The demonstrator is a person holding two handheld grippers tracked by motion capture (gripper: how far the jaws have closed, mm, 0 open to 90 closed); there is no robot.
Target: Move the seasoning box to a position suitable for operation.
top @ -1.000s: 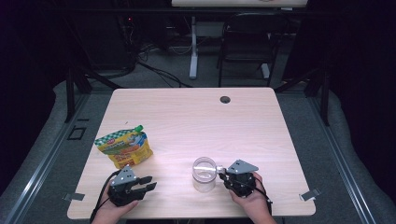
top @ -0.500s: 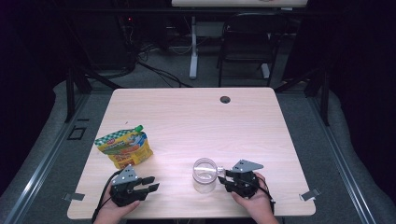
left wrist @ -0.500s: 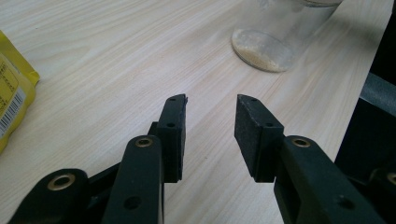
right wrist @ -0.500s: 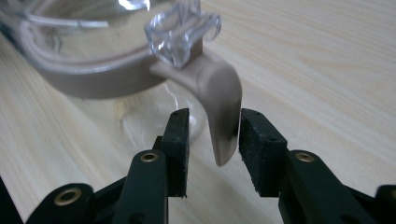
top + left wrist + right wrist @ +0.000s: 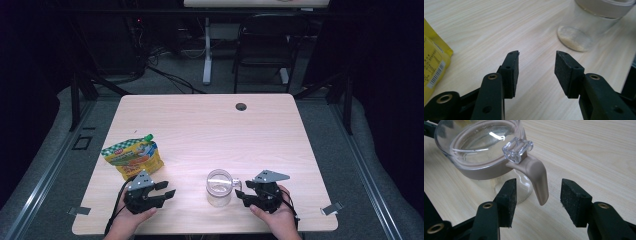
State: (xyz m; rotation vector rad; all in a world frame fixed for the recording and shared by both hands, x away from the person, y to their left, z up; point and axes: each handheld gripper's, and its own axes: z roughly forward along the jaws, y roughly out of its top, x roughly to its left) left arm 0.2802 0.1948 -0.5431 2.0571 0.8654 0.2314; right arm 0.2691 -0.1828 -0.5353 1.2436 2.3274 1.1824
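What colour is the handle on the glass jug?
The handle is pinkish beige, clearest in the right gripper view.

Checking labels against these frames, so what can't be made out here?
- yellow pouch: print too small in the high view; cut off by the left edge in the left gripper view.
- glass jug: its base sits behind the handle and jaws in the right gripper view.

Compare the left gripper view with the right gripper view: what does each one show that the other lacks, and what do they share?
Left gripper view: the corner of a yellow pouch with a barcode, and the jar's clear base. The left claw stands open over bare wood.

Right gripper view: the jar's clear lid, its transparent latch and its beige handle, which hangs between the open right claw, untouched.

Shared: the glass jar and the pale wooden table.
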